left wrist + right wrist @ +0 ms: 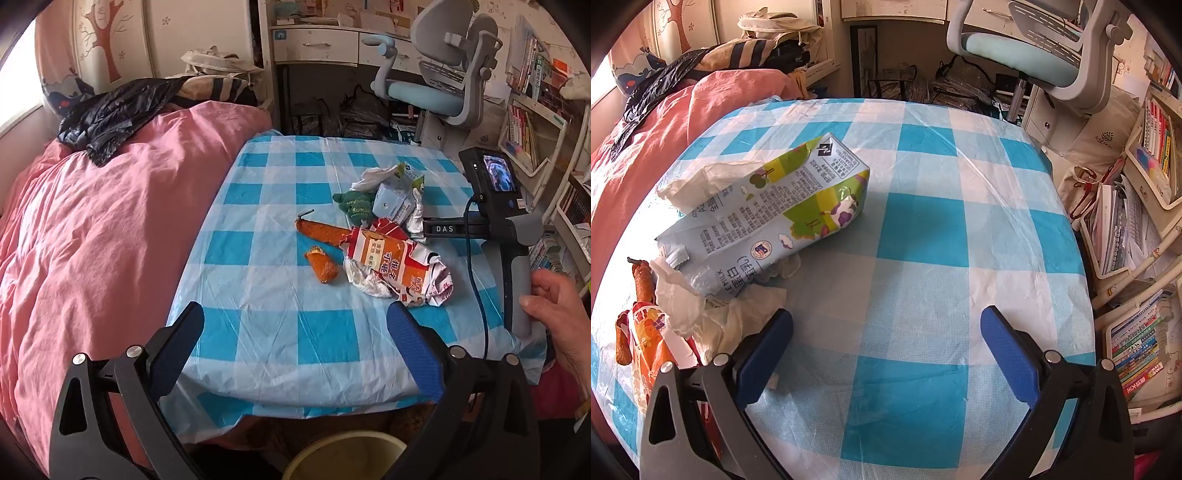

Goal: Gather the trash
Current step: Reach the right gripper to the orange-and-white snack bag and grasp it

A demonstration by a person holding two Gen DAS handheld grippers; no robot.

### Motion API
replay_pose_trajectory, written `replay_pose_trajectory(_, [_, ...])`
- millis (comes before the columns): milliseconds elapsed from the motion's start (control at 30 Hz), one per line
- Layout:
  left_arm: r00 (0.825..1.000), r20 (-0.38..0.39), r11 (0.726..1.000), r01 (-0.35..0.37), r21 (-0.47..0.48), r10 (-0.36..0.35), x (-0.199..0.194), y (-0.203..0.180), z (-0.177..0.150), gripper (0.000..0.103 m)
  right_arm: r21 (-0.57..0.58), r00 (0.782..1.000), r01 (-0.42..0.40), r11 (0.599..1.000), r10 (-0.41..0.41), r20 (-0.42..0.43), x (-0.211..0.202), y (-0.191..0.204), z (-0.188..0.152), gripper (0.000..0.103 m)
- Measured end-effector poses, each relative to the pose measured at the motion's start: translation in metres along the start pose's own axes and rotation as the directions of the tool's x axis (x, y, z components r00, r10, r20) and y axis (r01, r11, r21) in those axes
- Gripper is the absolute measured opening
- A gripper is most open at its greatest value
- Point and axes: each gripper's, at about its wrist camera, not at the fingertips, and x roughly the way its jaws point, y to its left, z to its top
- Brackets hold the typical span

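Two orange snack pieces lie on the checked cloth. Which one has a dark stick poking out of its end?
The longer orange piece, nearest the green item: a dark stick juts from its far left end. The shorter piece lies closer to the camera and has none.

Daylight pours in from a window (14,85) at far left, washing over a bed with a pink quilt (92,229). Beside it stands a table under a blue-and-white checked cloth (280,332). Beyond the table's far edge there's a white desk with drawers (314,44) and a grey-and-blue chair (436,88); crowded white bookshelves (1145,155) line the right wall
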Motion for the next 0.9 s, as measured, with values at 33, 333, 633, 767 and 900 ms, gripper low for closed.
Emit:
replay_pose_trajectory(33, [1.0,0.004,1.0,0.002,-0.007,-0.002,-0.001,0.001,-0.001,0.096,0.0,1.0,0.0,1.0,0.0,0.004,0.0,0.0,0.0,0.097])
replay_pose_trajectory(333, [0.998,-0.033,0.999,0.051,0.01,-0.051,0.022,-0.008,0.013,0.096,0.0,1.0,-0.001,1.0,0.001,0.004,0.001,0.001,0.0,0.097])
replay_pose_trajectory(633, [0.999,0.007,0.999,0.05,-0.004,-0.05,0.014,-0.009,0.004,0.096,-0.032,0.998,-0.045,0.998,0.044,-0.034,-0.015,-0.002,-0.016,0.097])
replay_pose_trajectory(767, [0.998,0.012,0.998,0.06,-0.034,-0.06,0.012,-0.001,0.002,0.096,-0.036,0.999,-0.033,0.999,0.034,0.029,-0.049,-0.005,-0.026,0.097])
replay_pose_trajectory(900, [0.998,0.01,0.997,0.057,-0.054,-0.057,0.011,0.006,0.0,0.096,-0.049,0.99,-0.07,0.996,0.075,0.117,-0.085,-0.004,-0.032,0.097])
